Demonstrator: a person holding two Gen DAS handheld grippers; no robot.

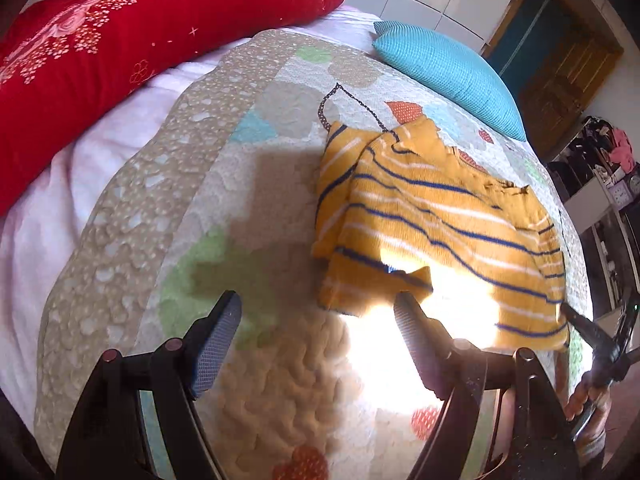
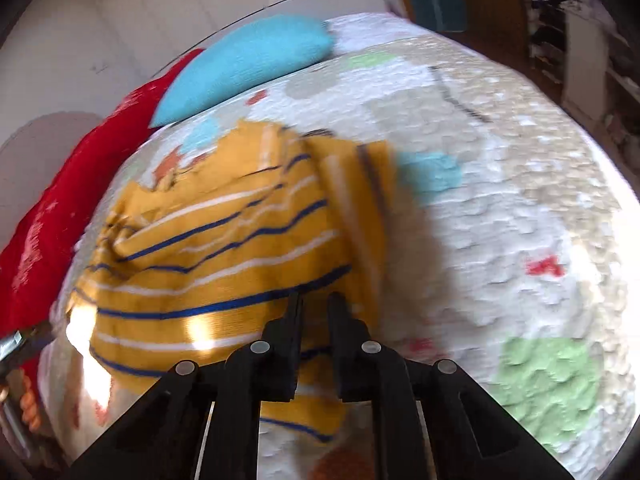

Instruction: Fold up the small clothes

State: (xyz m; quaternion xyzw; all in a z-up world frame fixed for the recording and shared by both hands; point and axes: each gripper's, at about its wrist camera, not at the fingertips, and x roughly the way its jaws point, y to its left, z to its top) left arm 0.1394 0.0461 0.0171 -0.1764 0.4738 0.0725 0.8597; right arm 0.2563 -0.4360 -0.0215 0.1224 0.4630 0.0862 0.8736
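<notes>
Two layers of the striped yellow top (image 2: 216, 264) could be dragged askew across the quilt (image 2: 500, 208), since the right gripper (image 2: 316, 300) has its jaws nearly closed over the near hem, whether pinched cannot be told, while the left gripper (image 1: 318, 312) is held wide open and empty.

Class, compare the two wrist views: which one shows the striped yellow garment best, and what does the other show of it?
The left wrist view: the striped yellow garment is sharp there, its whole outline and folded-over sleeve lying on the quilt. The right wrist view shows the same garment blurred, its near edge hidden behind the right hand-held gripper.
</notes>
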